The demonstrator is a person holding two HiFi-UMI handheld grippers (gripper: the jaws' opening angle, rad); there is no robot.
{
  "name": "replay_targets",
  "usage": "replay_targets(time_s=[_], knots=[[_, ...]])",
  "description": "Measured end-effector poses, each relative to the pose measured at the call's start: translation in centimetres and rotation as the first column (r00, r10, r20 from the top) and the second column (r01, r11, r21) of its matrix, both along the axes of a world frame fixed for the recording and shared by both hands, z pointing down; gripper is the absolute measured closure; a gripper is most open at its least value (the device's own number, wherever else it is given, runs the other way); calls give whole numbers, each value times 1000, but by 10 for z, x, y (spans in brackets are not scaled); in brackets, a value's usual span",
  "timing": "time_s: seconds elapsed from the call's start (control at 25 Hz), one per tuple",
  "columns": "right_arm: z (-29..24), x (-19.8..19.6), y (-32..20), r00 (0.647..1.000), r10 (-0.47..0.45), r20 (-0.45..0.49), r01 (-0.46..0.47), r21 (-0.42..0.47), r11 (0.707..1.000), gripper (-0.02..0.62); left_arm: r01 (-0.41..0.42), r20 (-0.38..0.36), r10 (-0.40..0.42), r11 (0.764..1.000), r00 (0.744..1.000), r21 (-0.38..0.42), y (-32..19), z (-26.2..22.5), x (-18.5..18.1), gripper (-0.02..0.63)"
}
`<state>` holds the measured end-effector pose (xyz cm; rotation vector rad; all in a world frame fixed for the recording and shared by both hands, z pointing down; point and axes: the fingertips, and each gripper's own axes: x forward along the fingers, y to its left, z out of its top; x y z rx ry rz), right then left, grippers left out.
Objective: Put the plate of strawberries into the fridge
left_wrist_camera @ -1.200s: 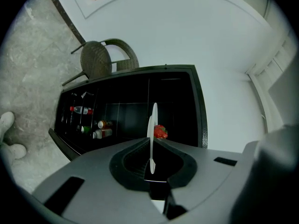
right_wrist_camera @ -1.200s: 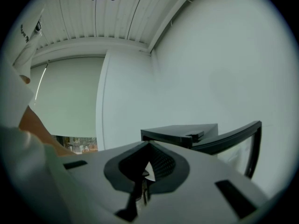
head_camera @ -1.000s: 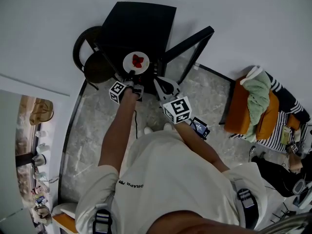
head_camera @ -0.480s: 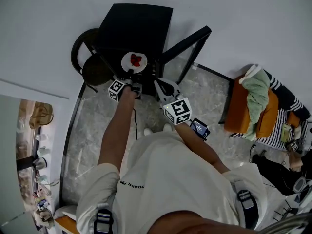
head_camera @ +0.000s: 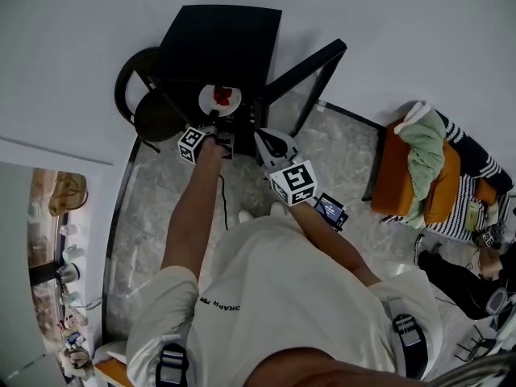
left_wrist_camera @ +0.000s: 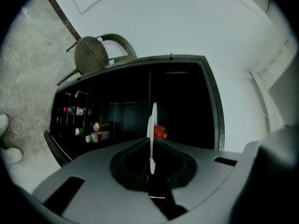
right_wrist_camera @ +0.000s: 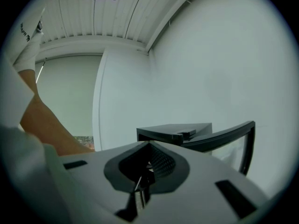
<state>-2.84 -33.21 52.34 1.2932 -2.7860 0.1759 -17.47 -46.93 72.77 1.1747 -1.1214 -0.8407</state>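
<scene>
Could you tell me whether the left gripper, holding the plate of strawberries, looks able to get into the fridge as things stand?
Probably yes. The fridge door stands swung open, the left gripper holds the plate right at the dark opening, and the bottles inside sit off to one side.

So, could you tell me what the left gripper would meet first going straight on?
With the plate leading, probably the fridge's dark back wall; the way inside looks free, though depth is unclear.

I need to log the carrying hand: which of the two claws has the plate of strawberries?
The left claw: its jaws clamp the rim of the white plate, with the strawberries on it. The right claw is shut on nothing.
</scene>
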Motion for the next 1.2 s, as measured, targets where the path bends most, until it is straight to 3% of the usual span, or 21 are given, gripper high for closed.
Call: replay_targets(time_s=[1.2], knots=[[7, 0, -3, 1000, 14, -24, -14, -13, 1000, 584, 14, -13, -14, 1000, 1000, 5, -37, 5, 9, 594]])
